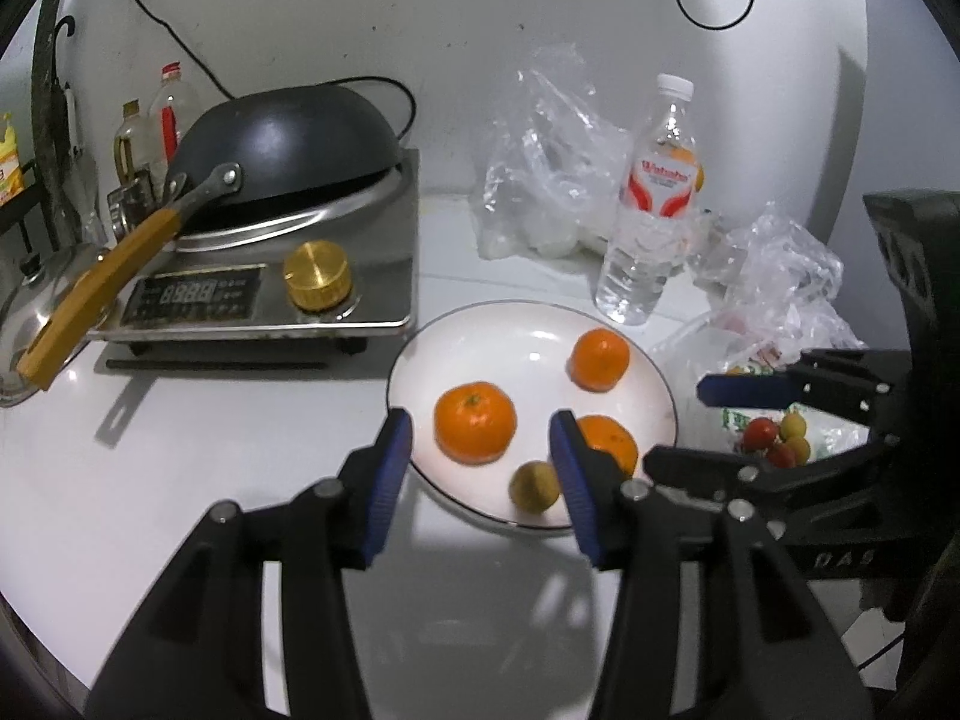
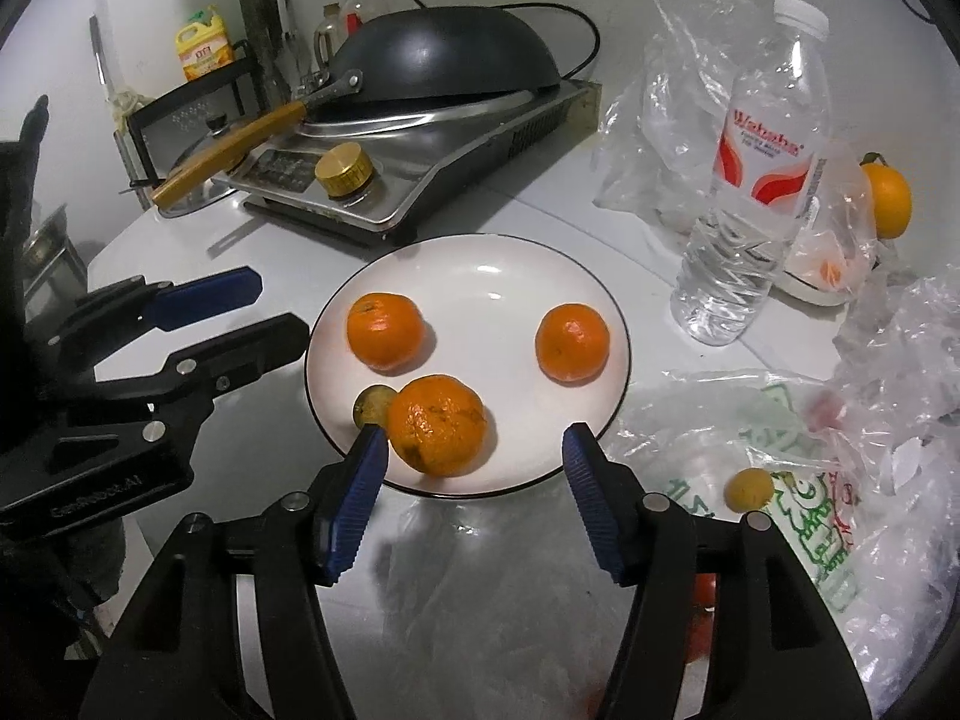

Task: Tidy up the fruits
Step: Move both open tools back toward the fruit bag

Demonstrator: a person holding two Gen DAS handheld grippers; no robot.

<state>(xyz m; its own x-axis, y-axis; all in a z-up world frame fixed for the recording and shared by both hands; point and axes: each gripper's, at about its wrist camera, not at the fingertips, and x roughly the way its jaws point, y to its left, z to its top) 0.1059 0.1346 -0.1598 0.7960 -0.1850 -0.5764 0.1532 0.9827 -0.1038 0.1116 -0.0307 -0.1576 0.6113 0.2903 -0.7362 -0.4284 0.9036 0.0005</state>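
A white plate on the white counter holds three oranges and a small yellow-green fruit. My left gripper is open over the plate's near rim, with one orange lying past its fingertips, untouched. My right gripper is open over the plate's other side. A rough-skinned orange rests on the plate between its pads, close to the left one and well apart from the right. The third orange sits at the far side.
A plastic bag right of the plate holds cherry tomatoes and small yellow fruits. A water bottle and crumpled bags stand behind. A cooker with an upturned wok fills the back left. Another orange lies far right.
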